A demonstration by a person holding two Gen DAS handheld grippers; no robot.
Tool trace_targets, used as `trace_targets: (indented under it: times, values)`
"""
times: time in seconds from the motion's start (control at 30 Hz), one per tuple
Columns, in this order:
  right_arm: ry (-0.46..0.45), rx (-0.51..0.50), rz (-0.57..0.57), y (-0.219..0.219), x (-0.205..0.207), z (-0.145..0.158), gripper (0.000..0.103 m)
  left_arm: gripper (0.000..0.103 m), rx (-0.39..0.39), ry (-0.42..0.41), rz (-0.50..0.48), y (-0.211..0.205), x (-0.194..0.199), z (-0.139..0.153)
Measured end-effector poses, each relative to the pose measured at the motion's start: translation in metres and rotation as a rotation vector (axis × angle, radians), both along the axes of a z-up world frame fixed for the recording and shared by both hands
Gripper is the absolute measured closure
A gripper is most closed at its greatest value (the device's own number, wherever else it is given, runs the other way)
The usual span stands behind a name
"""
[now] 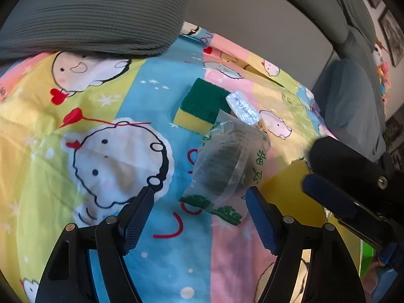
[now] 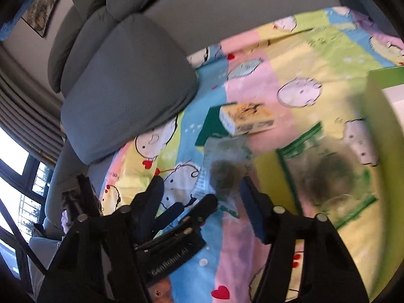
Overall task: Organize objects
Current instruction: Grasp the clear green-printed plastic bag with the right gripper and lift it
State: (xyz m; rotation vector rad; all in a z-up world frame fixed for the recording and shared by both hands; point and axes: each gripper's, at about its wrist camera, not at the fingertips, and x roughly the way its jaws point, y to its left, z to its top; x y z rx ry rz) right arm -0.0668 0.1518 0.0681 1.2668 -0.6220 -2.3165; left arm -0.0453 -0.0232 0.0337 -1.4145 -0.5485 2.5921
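Packet [image 1: 222,161] in clear plastic, green print unreadable, lies just beyond your spread left claw [image 1: 199,217]. Your right claw [image 2: 202,199] is spread too; "GenRobot" shows beneath it.

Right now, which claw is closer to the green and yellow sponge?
Hard to say; it looks about even. The left claw sits open short of the sponge, the clear bag between them. The right claw hovers open, similarly short.

The left black two-finger gripper with blue ribbed pads [image 1: 199,199] points forward and slightly down, its jaws spread wide with nothing between them. The right black two-finger gripper with dark blue pads [image 2: 202,189] is likewise spread wide and holds nothing. The two sit close together, each showing at the edge of the other's view.
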Motion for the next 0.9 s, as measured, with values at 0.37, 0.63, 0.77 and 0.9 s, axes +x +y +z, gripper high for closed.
trace_targets:
  times: [0.37,0.63,0.77,0.9]
  values:
    - [-0.039,0.132,-0.05,-0.016,-0.021,-0.021,0.038,0.027,0.001,0.022,-0.043,-0.003,-0.007,-0.001]
    - [-0.083,0.13,-0.076,-0.013,-0.019,-0.023,0.041,0.027,-0.009,0.062,-0.036,-0.009,-0.007,0.006]
    - [-0.093,0.175,-0.08,-0.017,-0.023,-0.026,0.039,0.027,0.049,0.022,-0.064,-0.008,-0.013,-0.003]
    - [-0.09,0.213,-0.071,-0.024,-0.029,-0.029,0.028,0.027,0.103,0.005,-0.06,-0.009,-0.017,-0.008]
